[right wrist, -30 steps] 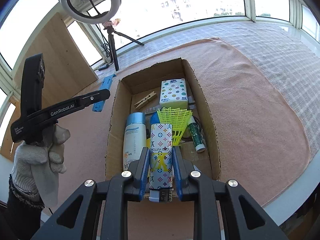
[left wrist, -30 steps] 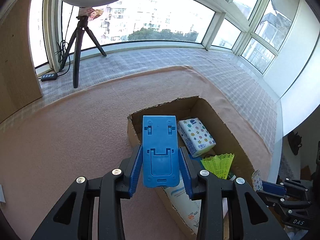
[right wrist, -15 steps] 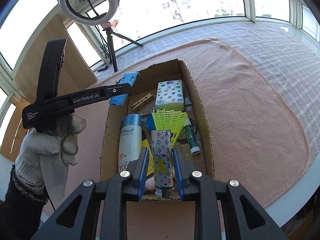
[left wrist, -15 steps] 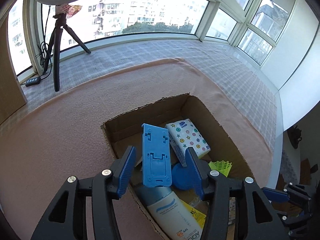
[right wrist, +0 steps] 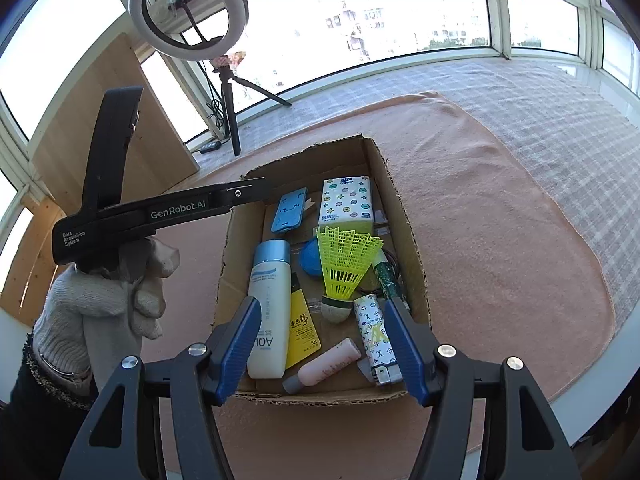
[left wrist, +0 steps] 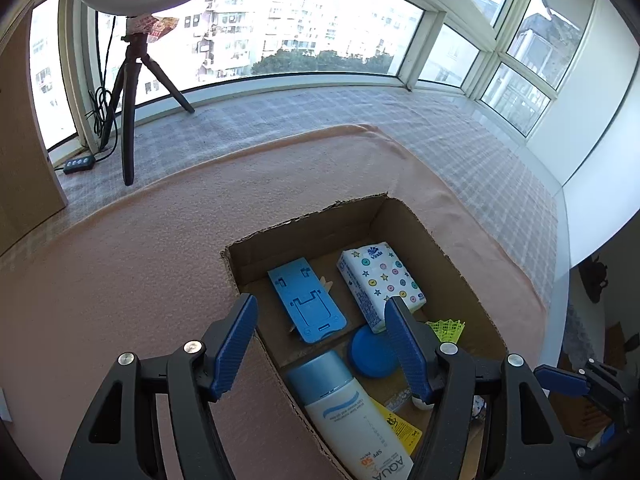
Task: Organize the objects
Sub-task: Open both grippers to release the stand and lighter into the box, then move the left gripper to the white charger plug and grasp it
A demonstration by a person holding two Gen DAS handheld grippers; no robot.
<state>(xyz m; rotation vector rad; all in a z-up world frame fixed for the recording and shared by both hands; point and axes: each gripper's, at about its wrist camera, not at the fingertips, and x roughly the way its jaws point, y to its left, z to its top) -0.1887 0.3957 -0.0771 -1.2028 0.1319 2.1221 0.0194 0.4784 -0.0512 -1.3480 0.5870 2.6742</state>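
An open cardboard box (left wrist: 304,220) sits on a pink cloth. A blue phone stand (left wrist: 306,300) lies flat in its far left corner, and my left gripper (left wrist: 320,302) hangs open above it, touching nothing. In the right wrist view my right gripper (right wrist: 320,304) hovers over the box's near end, its jaws opening. A patterned lighter (right wrist: 376,336) lies loose on the box floor below the right finger, free of the pads. A gloved hand (right wrist: 100,300) holds the left gripper (right wrist: 256,190) over the box's left wall.
The box (right wrist: 404,216) also holds a tissue pack (right wrist: 348,202), a yellow shuttlecock (right wrist: 344,260), a white sunscreen bottle (right wrist: 268,308), a yellow packet (right wrist: 302,328), a pink tube (right wrist: 324,366) and a blue round lid (left wrist: 372,352). A ring light on a tripod (left wrist: 128,80) stands by the window.
Both grippers opened. The blue phone stand dropped from the left jaws into the box's far left corner. The patterned lighter left the right jaws and now lies in the box's near right part.
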